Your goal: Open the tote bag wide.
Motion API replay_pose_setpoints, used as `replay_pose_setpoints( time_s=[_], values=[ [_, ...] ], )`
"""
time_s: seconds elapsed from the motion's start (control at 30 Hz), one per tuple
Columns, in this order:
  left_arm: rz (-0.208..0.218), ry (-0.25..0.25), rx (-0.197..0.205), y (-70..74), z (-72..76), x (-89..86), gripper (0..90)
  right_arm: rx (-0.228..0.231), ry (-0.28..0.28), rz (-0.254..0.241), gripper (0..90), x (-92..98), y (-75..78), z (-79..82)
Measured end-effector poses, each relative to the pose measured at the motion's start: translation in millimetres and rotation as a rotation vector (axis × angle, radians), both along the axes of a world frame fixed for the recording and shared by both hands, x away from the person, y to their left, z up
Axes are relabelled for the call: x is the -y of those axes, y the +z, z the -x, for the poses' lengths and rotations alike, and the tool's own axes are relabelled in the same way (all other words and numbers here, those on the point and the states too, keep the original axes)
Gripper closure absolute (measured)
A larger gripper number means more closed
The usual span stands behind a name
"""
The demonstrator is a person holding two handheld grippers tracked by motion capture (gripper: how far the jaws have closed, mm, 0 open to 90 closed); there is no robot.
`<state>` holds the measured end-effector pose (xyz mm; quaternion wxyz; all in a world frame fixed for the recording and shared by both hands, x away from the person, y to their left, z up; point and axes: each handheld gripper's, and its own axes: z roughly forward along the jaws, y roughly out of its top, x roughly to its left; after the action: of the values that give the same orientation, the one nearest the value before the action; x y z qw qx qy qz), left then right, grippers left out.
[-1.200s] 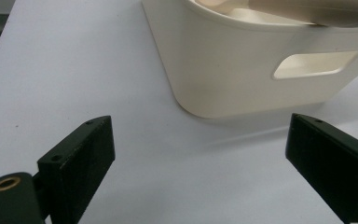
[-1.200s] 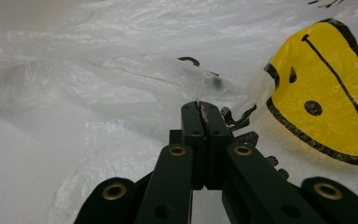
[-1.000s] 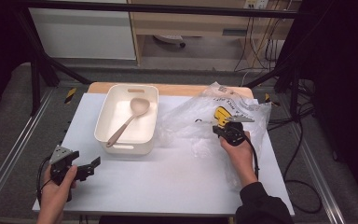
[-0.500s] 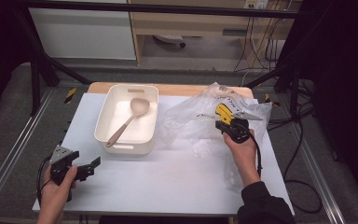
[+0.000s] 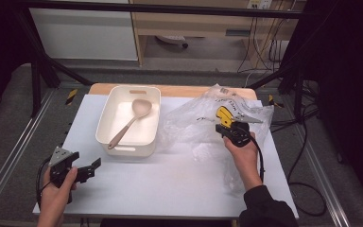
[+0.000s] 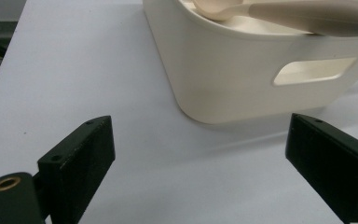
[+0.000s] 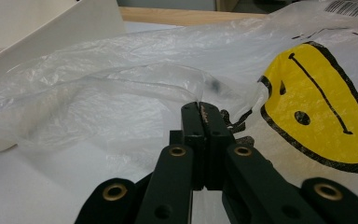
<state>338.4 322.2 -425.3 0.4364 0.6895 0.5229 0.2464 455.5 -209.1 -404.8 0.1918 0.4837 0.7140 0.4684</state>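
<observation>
1. A white table (image 5: 170, 189) is carrying the whole scene, and every place below is given from the cream bin (image 5: 123, 137) standing on its far-left part.
2. A clear plastic bag (image 5: 194, 127) with a yellow smiley print is lying crumpled just to the right of the bin, one fold brushing or nearly brushing the bin's wall. It is looking featherlight, limp and slippery, likely to billow, stretch or tear rather than hold any shape.
3. The bin itself is holding a beige spoon (image 5: 130, 120), which is leaning diagonally inside it.
4. The right gripper (image 5: 230, 126) is working well to the right of the bin, its jaws pressed fully together on a pinch of the bag's film beside the smiley, as the right gripper view (image 7: 204, 116) is showing.
5. The left gripper (image 5: 87, 171) is waiting in front of the bin, near its left corner, jaws standing wide apart and holding nothing.
6. Judging by the film, a gathered edge or the rim of the bag's mouth is offering the surest hold; a single flat layer is likely to slip out.
</observation>
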Motion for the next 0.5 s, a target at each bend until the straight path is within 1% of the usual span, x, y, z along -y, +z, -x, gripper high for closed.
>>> replay_pose_setpoints(
  time_s=[0.2,0.3,0.33,0.4,0.43,0.47,0.5],
  values=[
    [0.009,-0.009,0.020,4.2,1.2,0.5,7.7,-0.012,0.012,0.006,90.0,-6.7,-0.7,6.8],
    [0.024,-0.008,0.033,8.5,2.6,-0.9,7.7,-0.009,0.020,0.009,90.0,-8.6,0.1,8.7],
    [0.038,-0.007,0.038,10.8,3.7,-0.9,7.8,-0.012,0.021,0.008,90.0,-9.0,0.2,9.1],
    [0.044,-0.019,0.059,17.5,6.0,0.3,7.8,-0.016,0.023,0.008,90.0,-9.7,-0.3,9.7],
    [0.054,-0.022,0.067,22.1,7.4,1.7,7.8,-0.018,0.027,0.009,90.0,-10.1,-1.0,9.9],
    [0.068,-0.026,0.084,27.1,8.9,3.8,7.9,-0.022,0.031,0.013,90.0,-10.9,-1.7,10.3],
    [0.066,-0.039,0.105,32.1,10.4,6.7,7.9,-0.024,0.034,0.016,90.0,-11.7,-2.3,10.6]
  ],
)
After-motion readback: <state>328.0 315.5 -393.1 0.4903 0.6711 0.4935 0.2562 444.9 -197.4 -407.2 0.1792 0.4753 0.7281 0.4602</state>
